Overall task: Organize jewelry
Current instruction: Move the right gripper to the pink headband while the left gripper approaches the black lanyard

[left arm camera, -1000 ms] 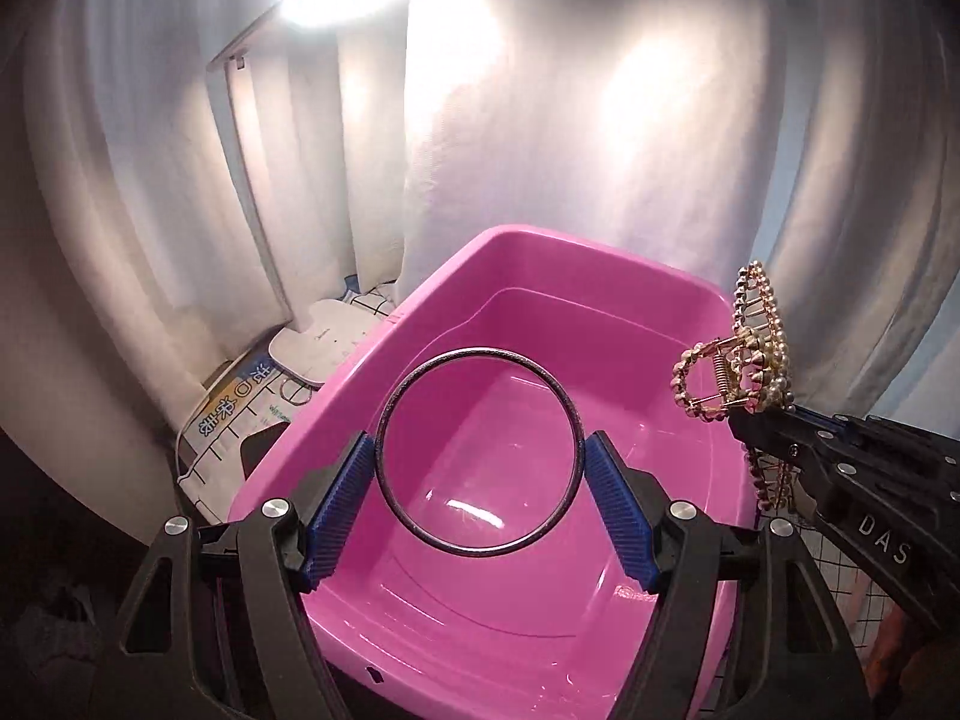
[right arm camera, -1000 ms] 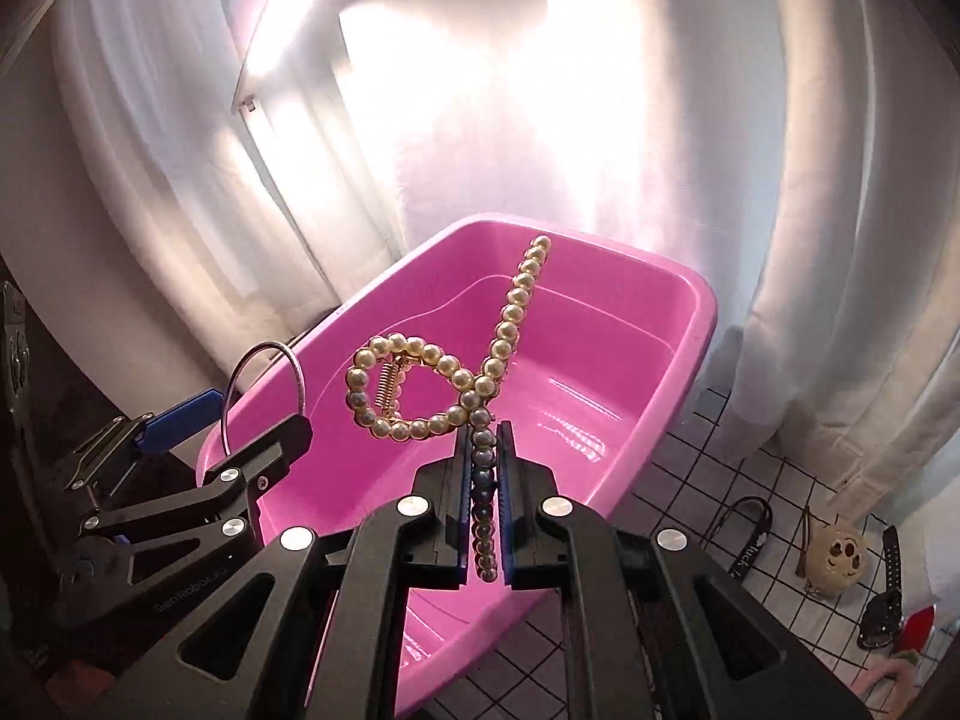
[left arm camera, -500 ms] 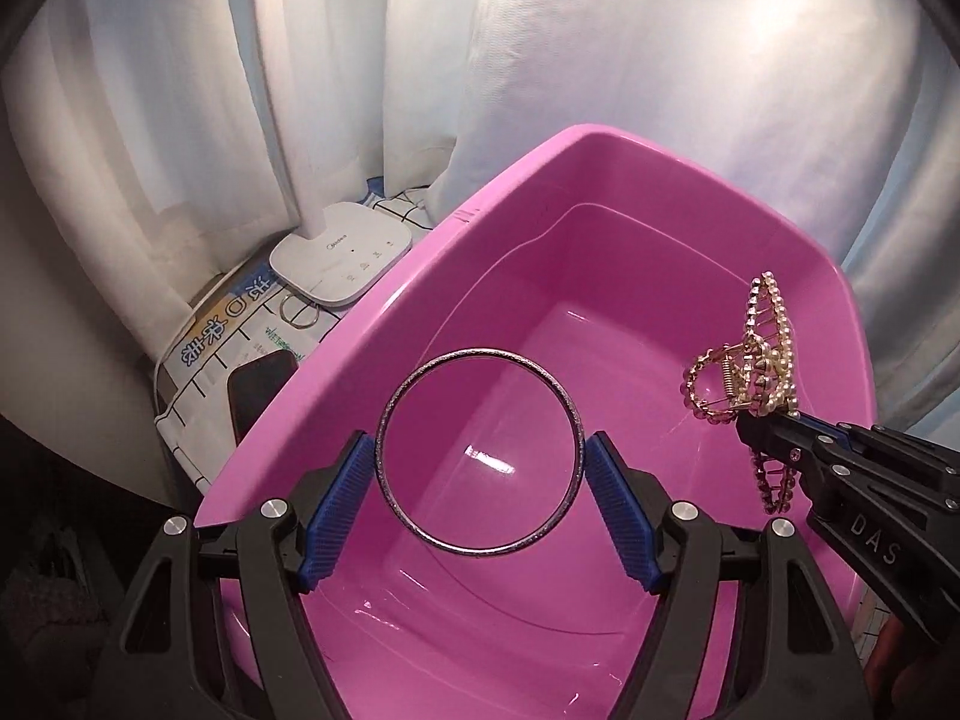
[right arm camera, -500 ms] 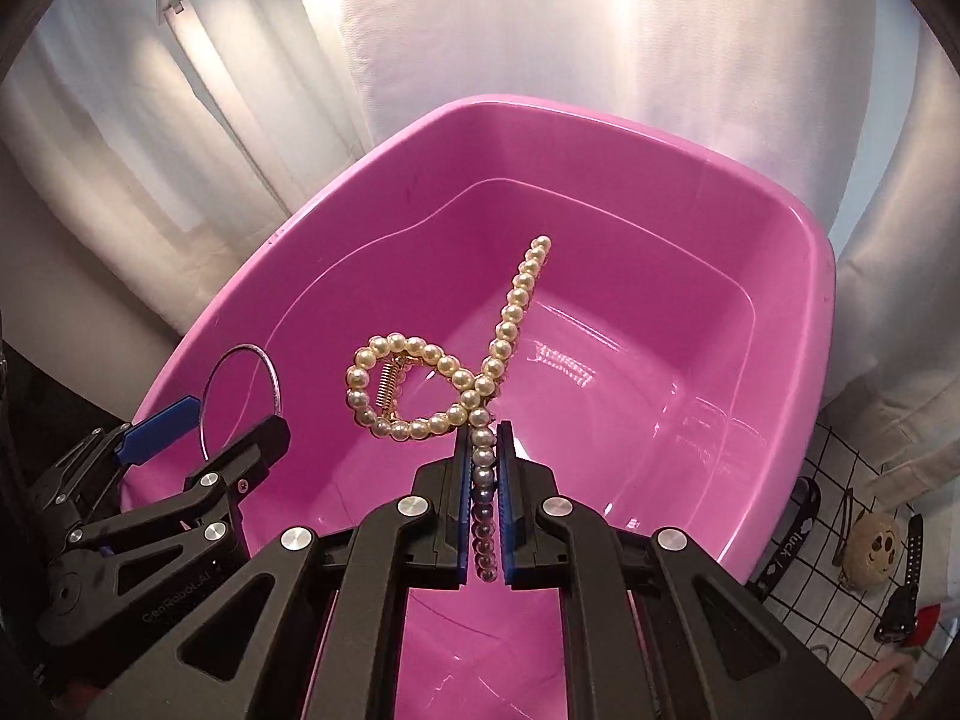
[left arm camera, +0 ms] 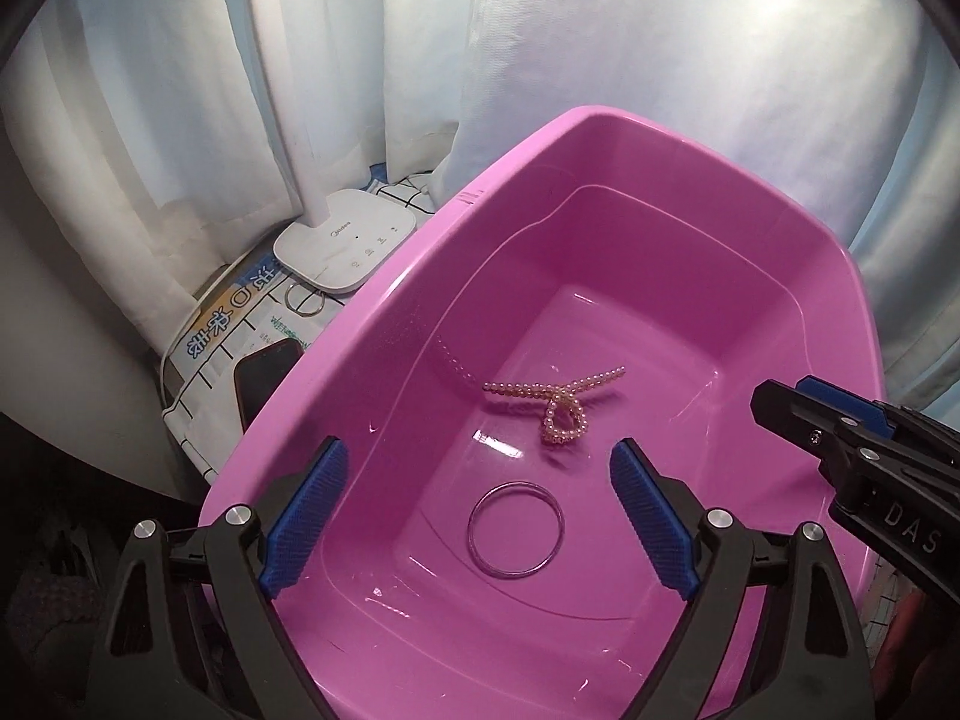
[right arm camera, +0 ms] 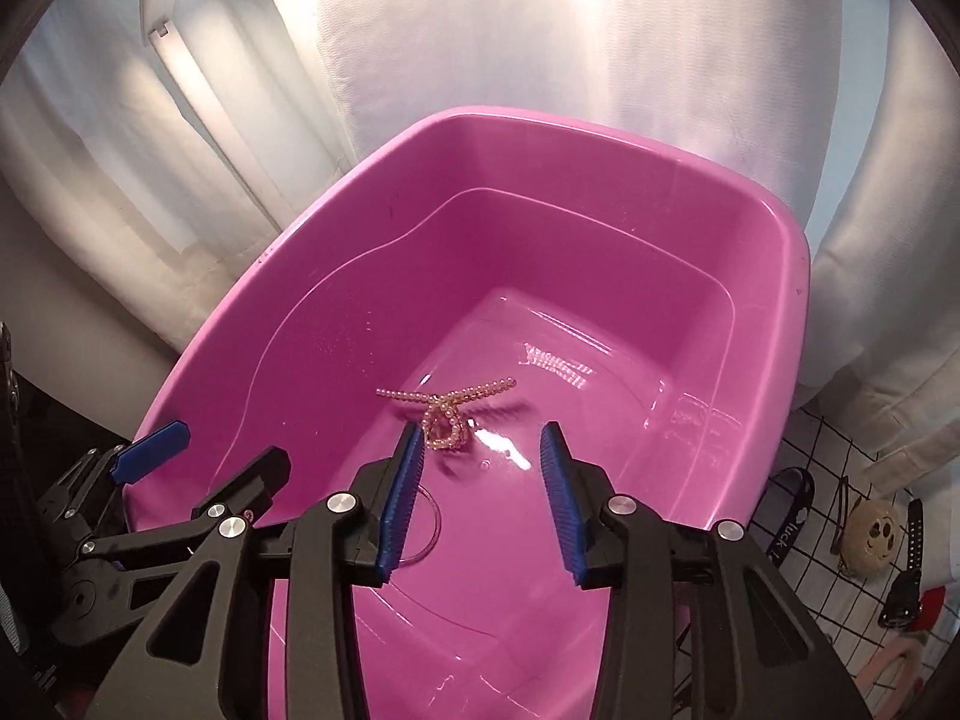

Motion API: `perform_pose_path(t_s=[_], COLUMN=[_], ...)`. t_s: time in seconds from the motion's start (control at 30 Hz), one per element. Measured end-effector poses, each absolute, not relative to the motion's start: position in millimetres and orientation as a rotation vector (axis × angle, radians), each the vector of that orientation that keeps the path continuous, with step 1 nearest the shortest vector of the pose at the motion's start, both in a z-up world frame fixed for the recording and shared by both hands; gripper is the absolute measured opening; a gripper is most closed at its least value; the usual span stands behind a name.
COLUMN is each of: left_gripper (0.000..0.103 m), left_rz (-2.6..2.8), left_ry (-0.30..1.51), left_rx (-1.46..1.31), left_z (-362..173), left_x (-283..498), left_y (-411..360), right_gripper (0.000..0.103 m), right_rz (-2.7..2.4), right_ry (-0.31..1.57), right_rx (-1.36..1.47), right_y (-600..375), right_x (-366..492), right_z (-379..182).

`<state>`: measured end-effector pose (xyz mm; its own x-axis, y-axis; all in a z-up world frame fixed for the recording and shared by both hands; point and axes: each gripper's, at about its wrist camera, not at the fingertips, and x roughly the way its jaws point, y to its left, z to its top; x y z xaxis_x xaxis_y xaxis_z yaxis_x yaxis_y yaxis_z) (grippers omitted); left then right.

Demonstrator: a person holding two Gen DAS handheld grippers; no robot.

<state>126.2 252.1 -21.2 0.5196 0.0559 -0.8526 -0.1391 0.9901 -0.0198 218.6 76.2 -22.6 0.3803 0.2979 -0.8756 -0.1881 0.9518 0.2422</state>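
A pink plastic tub [left arm camera: 420, 276] [right arm camera: 300, 276] fills both views. On its floor lies a thin metal bangle [left arm camera: 516, 531], partly hidden behind a finger in the right wrist view [right arm camera: 429, 531]. Beyond it sits a pearl hair clip [left arm camera: 561, 405] [right arm camera: 447, 414], slightly blurred. My left gripper [left arm camera: 477, 480] hangs over the tub's near end, its jaws opening wide with nothing between them; the bangle is far below. My right gripper [right arm camera: 480, 462] is over the tub too, jaws opening and empty, the clip below them. Its tip [left arm camera: 780, 405] shows at the right in the left wrist view.
White curtains hang behind the tub. Left of it stand a white lamp base [left arm camera: 345, 246], a small metal ring [left arm camera: 303, 300] and a dark phone [left arm camera: 264, 372] on printed paper. Right of it, a grid-patterned cloth [right arm camera: 840, 456] carries a skull trinket [right arm camera: 873, 534] and dark straps.
Both grippers lowered toward the tub and then opened. The bangle dropped from the left one and the pearl clip from the right; both now lie on the tub floor.
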Motion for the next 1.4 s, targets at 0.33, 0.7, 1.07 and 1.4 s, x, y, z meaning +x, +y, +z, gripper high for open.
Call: perform_pose_path(t_s=[0.33, 0.7, 1.07, 1.4], left_gripper=[0.087, 0.088, 0.089, 0.094], left_rz=[0.097, -0.094, -0.289, -0.326], left_ry=[0.954, 0.847, 0.851, 0.956], left_rx=[-0.032, -0.034, 0.011, 0.139], left_z=[-4.9, 31.8, 21.0, -61.7], left_x=[98.6, 55.4, 13.7, 7.3], left_y=[224.8, 140.0, 44.5, -34.4], right_gripper=[0.040, 0.046, 0.048, 0.048], right_rz=[0.277, 0.142, -0.193, -0.334], right_ry=[1.050, 0.885, 0.887, 0.969], right_rx=[0.267, 0.350, 0.425, 0.533], right_y=[24.5, -86.6, -229.4, -298.9], right_x=[176.9, 81.2, -28.0, -85.9], right_z=[-5.1, 44.7, 26.6, -30.9])
